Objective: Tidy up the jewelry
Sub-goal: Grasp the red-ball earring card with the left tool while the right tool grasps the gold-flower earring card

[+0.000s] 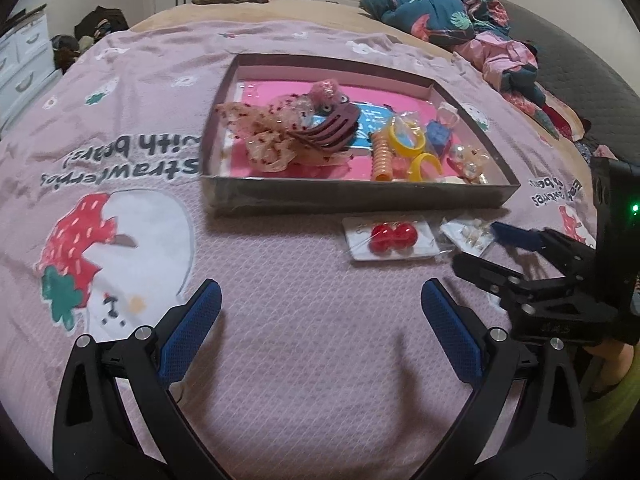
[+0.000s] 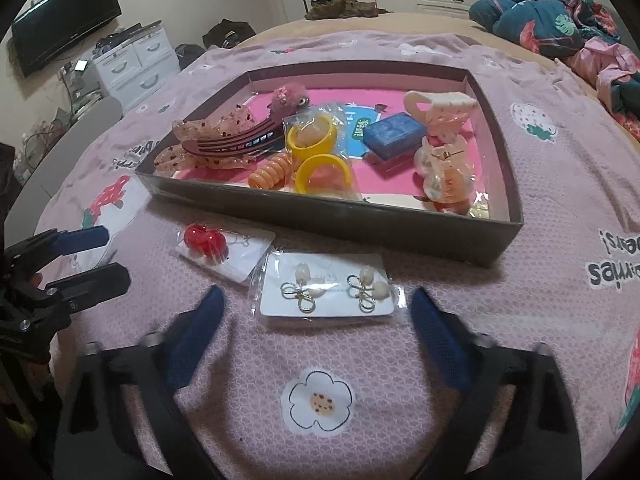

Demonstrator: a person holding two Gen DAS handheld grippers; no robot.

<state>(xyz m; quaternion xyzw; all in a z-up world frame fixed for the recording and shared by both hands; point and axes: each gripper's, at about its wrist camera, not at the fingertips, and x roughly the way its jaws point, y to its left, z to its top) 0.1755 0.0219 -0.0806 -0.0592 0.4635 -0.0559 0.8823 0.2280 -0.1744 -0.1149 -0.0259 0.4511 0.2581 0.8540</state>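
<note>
Jewelry pieces lay partly sorted: most sat inside a shallow dark-grey cardboard tray [image 2: 360, 220] with a pink floor, on a pink printed bedspread [image 2: 500, 320]. Two packets lay outside it, just beside its near wall: a white card of gold-wire bow earrings with cream beads, in a clear sleeve [image 2: 326, 290], and to its left a white card of red round bead earrings [image 2: 218, 254].

In the tray: yellow plastic bangles [image 2: 320, 152], an orange coil hair tie [image 2: 270, 174], a dark maroon claw comb on a dotted sheer bow [image 2: 224, 142], a blue rectangular box [image 2: 394, 134], and cream-and-peach claw clips [image 2: 440, 152] at the right.

Right gripper [image 2: 314, 308]: jaws released, straddling the near edge of the bow-earring card, pads not pressing it. Left gripper [image 1: 320, 300]: jaws spread wide over bare bedspread, holding nothing, near side of the red-bead card.

Judgement: step in hand was picking up the bow-earring card. The flat sleeve would likely slip, so the pads should pinch the card's edges low against the cloth, then lift clear of the tray wall before release.

Legible text on bedspread, upside down: "strawberries", "with bears!". Writing on the blue card in the tray too small to read.
</note>
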